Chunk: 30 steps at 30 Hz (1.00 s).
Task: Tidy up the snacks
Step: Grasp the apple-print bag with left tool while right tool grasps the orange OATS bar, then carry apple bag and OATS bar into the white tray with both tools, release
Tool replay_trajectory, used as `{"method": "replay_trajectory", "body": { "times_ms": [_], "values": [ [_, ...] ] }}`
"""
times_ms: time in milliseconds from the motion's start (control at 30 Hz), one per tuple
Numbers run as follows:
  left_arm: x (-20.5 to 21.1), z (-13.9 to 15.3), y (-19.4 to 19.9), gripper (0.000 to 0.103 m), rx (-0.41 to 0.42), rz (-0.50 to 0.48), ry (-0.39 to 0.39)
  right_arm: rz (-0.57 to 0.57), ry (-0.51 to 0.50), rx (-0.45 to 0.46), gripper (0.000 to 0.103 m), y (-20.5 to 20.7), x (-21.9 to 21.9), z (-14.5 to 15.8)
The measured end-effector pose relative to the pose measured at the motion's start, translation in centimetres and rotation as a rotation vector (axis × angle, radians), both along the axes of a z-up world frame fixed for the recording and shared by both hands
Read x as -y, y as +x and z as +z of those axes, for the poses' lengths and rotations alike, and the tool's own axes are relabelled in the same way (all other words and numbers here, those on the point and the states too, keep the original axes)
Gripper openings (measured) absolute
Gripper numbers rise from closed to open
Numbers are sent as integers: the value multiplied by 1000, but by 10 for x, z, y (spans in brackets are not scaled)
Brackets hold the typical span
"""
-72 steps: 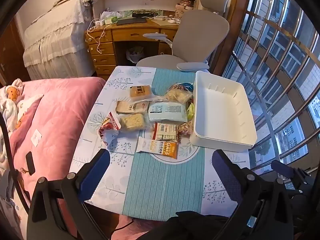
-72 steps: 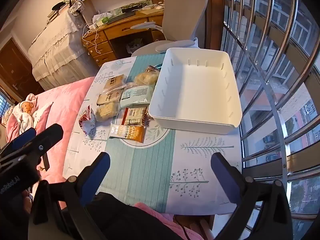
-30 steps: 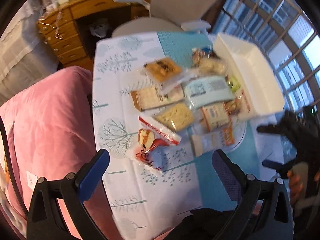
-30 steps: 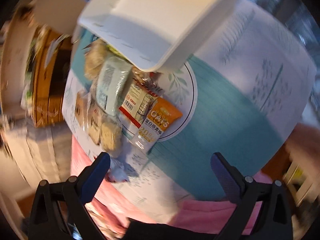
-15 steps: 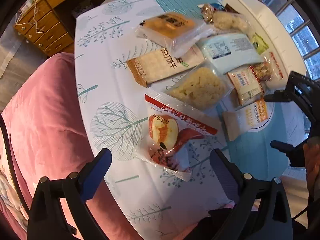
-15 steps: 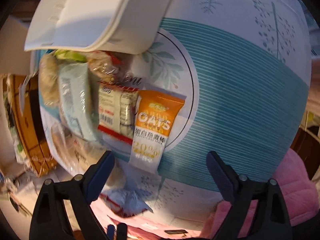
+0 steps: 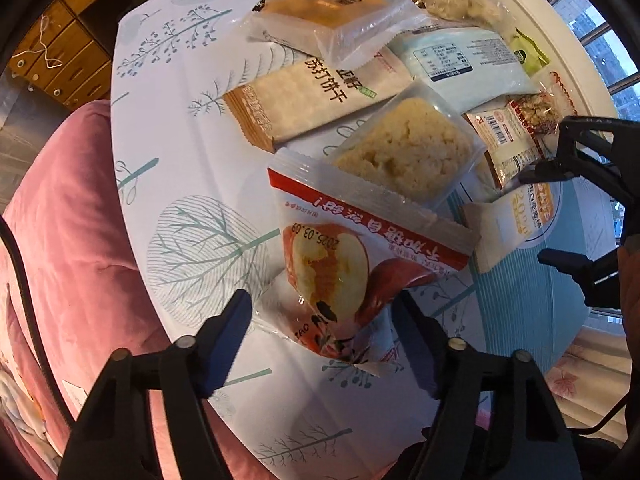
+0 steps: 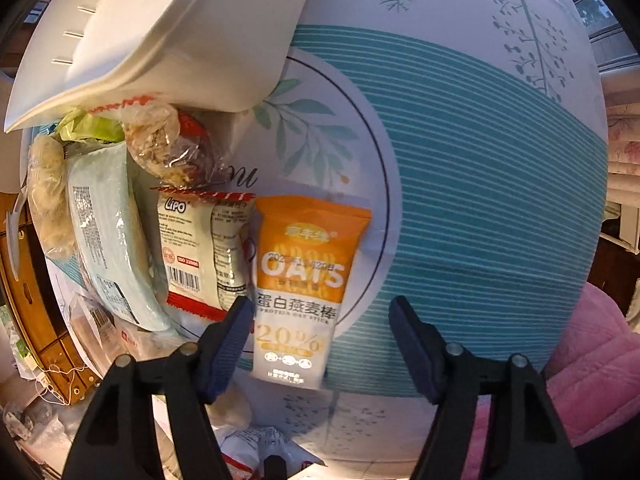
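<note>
Left claw: jaws just been closing, straddling the red apple-print packet, pads not yet pressing. Right claw: likewise closing around the orange oat bar, ungripped. Both snacks are lying on the surface; white bin sitting beyond.

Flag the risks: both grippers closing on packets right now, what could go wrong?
1. The left gripper, jaws just closing, straddles only the crinkly lower edge of the red apple packet; the film may slip out.
2. The right gripper, also closing, has its left finger beside the Lipo packet, so it may pinch that along with the oat bar.
3. The apple packet overlaps the crumbly cake pack; lifting may drag it.
</note>
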<state>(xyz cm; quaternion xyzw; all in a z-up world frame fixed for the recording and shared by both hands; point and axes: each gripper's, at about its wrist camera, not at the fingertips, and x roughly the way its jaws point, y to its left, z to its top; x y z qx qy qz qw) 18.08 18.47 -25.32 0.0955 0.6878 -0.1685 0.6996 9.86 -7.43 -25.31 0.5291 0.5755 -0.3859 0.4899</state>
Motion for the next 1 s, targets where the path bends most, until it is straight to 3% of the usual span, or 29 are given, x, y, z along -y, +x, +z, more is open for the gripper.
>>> {"method": "replay_trajectory", "body": {
  "times_ms": [100,200,367,533,700,1000],
  "values": [
    [0,-4,-3,55,0,-9,-2,0,-1,-10,70,7,-1,-4],
    [-1,-4,-2,51,3,-10,-14,3,6,-23,65,4,-3,-5],
    [-1,-4,-3,45,29,-20,-33,16,24,-24,41,13,-10,-17],
    [3,7,-5,39,51,-22,-34,45,32,-25,41,24,-18,-18],
    [0,17,-7,37,70,8,-62,97,36,-5,40,7,-17,-5],
    [-7,47,-14,36,129,80,-164,332,61,68,41,17,-54,17]
  ]
}}
